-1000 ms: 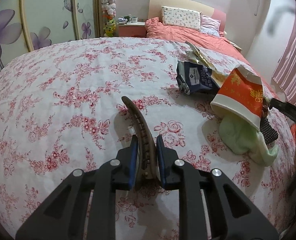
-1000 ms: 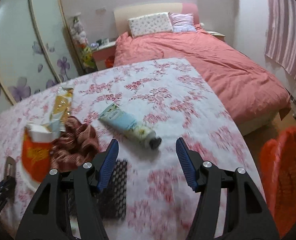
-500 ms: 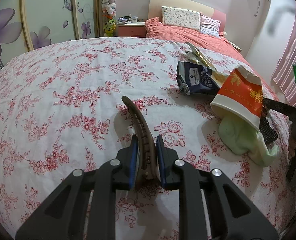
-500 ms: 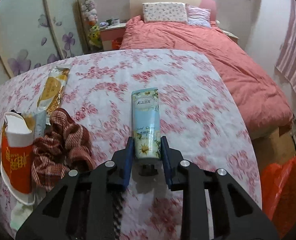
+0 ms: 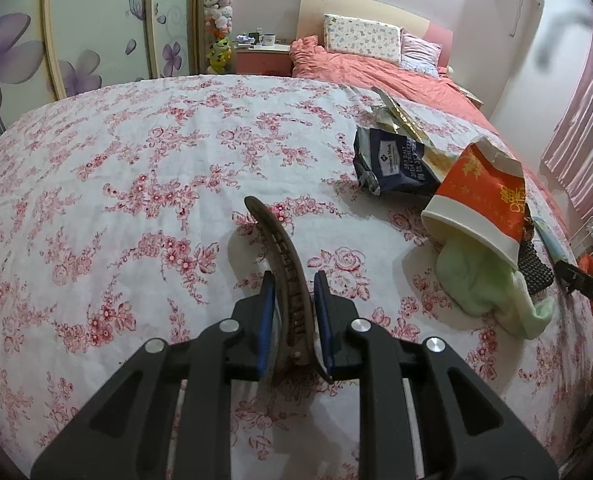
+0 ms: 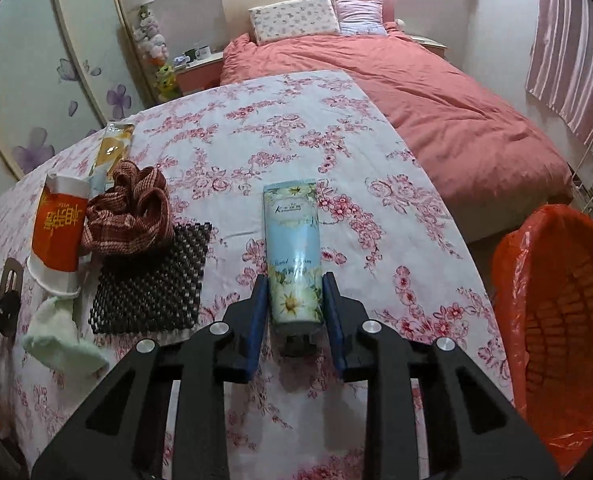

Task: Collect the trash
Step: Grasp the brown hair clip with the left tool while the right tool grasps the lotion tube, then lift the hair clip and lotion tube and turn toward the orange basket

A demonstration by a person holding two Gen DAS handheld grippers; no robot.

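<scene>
- The left hand-held gripper clamps a brown hair clip.
- The right hand-held gripper, jaws just closed, grips a hand cream tube.
- Both hover over the floral-clothed desk; an orange-lined bin stands right, a pink bed beyond.

Pale blue hand-cream tube — black cap nearest, lengthwise on the floral cloth. Brown curved hair clip stands on edge. Orange-and-white paper cup lies tipped — beside a dark blue snack bag.
</scene>
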